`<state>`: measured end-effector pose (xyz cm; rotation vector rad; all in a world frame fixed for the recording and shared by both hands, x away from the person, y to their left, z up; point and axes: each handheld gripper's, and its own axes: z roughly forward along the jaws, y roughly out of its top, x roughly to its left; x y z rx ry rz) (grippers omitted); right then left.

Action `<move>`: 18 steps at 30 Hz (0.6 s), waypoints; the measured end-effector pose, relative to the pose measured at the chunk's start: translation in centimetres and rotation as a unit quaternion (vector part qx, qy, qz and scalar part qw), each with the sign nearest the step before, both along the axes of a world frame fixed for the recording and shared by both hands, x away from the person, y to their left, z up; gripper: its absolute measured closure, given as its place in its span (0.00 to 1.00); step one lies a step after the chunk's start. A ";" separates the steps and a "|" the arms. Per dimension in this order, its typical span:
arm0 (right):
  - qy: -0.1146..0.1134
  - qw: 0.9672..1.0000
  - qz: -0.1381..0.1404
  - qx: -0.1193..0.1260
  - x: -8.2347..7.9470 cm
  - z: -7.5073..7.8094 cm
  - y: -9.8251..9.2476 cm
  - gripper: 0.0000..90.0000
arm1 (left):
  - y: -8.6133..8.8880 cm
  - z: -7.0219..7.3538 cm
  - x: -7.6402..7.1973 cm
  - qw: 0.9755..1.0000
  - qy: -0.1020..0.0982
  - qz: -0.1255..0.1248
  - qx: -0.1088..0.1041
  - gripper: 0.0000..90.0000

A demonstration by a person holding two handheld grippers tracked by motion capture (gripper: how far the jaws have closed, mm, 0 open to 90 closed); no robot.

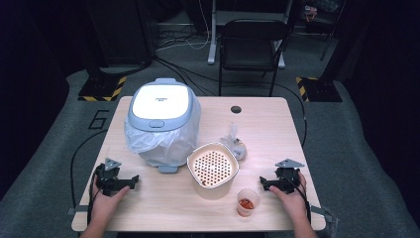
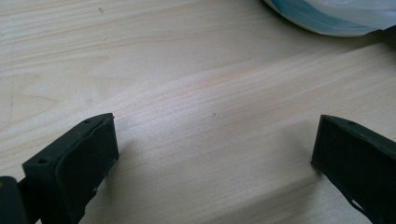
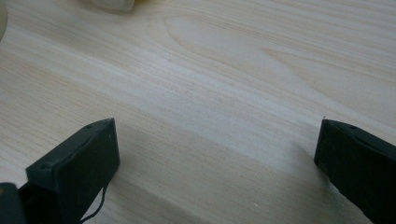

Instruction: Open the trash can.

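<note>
My left gripper [image 1: 118, 180] rests low over the wooden table [image 1: 267, 129] near its front left, held by a hand. Its jaws stand wide open in the left gripper view [image 2: 215, 149], with bare wood between them. My right gripper [image 1: 280, 183] sits the same way near the front right, open over bare wood in the right gripper view [image 3: 217, 151]. Between the two stands a cream perforated basket [image 1: 213, 168]. A small clear cup with red contents [image 1: 246, 201] is just left of the right gripper.
A blue-grey bin with a white lid and a plastic liner [image 1: 161, 121] stands at the left rear; its edge shows in the left gripper view [image 2: 336, 18]. A crumpled clear bag [image 1: 234, 144] lies behind the basket. A black chair [image 1: 250, 44] stands beyond the table.
</note>
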<state>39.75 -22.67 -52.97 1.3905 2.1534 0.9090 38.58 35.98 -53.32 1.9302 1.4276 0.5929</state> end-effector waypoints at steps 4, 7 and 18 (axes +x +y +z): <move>0.000 1.000 0.000 0.000 0.0 0.0 0.0 0.00 | -0.1 0.0 0.0 1.000 -0.001 0.006 -0.001 0.00; 0.000 1.000 0.000 0.000 0.0 0.0 0.0 0.00 | -0.2 0.0 0.0 1.000 -0.001 0.008 -0.002 0.00; 0.000 1.000 0.000 0.000 0.0 0.0 0.0 0.00 | -0.2 0.0 0.0 1.000 -0.001 0.009 -0.002 0.01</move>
